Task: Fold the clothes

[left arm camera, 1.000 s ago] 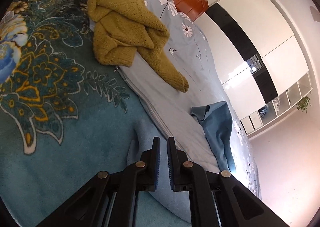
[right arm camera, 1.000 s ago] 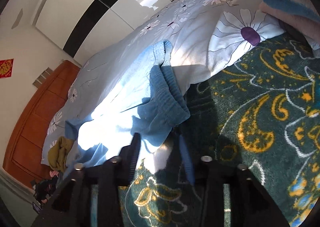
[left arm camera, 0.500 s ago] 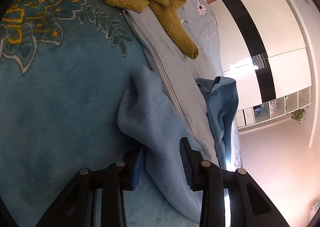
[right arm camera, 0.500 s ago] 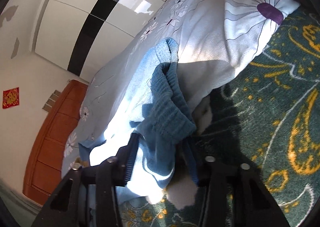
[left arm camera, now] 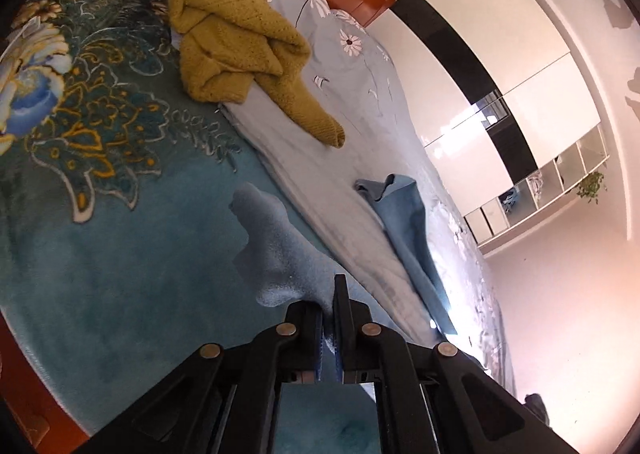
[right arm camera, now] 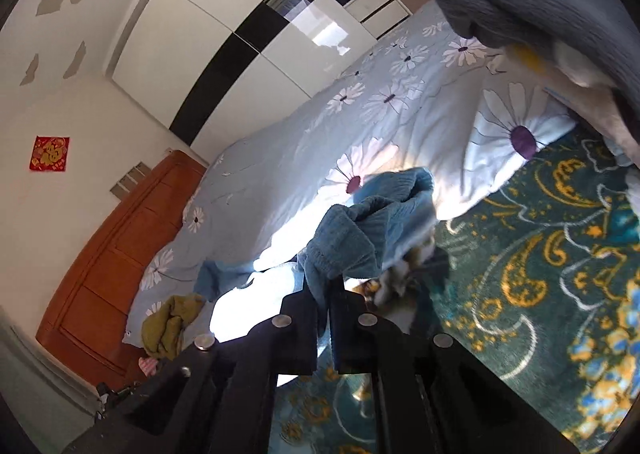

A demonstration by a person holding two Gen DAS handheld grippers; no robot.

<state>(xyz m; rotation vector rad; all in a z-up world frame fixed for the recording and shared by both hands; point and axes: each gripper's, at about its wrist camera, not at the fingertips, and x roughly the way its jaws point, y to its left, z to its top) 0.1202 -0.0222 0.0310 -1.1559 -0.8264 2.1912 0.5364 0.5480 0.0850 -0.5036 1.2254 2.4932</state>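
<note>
- Left tongs (left arm camera: 328, 328) are pressed nearly together, pinching a fold of the pale blue fleece garment (left arm camera: 280, 254), which rises in a soft ridge off the teal floral plush blanket (left arm camera: 100, 246).
- From that pinch the fleece runs away from the camera across the blanket to a ragged tip, right beside the zipped edge of the light blue daisy-print duvet (left arm camera: 320, 189).
- On the duvet lies a darker blue piece of cloth (left arm camera: 404, 221), its near end curled up; whether it belongs to the same garment I cannot tell from here.
- Further up the bed, a crumpled mustard-yellow knitted sweater (left arm camera: 236, 49) sprawls half on the duvet, half on the blanket, one sleeve trailing down.
- Over to the right wrist view: right tongs (right arm camera: 325, 304) are squeezed shut on the ribbed hem of a blue knit garment (right arm camera: 360, 238), bunched and lifted at the border between duvet and blanket.
- Sunlight blazes on the cloth just left of the grip.
- Behind it all, a brown wooden headboard (right arm camera: 120, 254) and a glossy white-and-black wardrobe (right arm camera: 248, 33).
</note>
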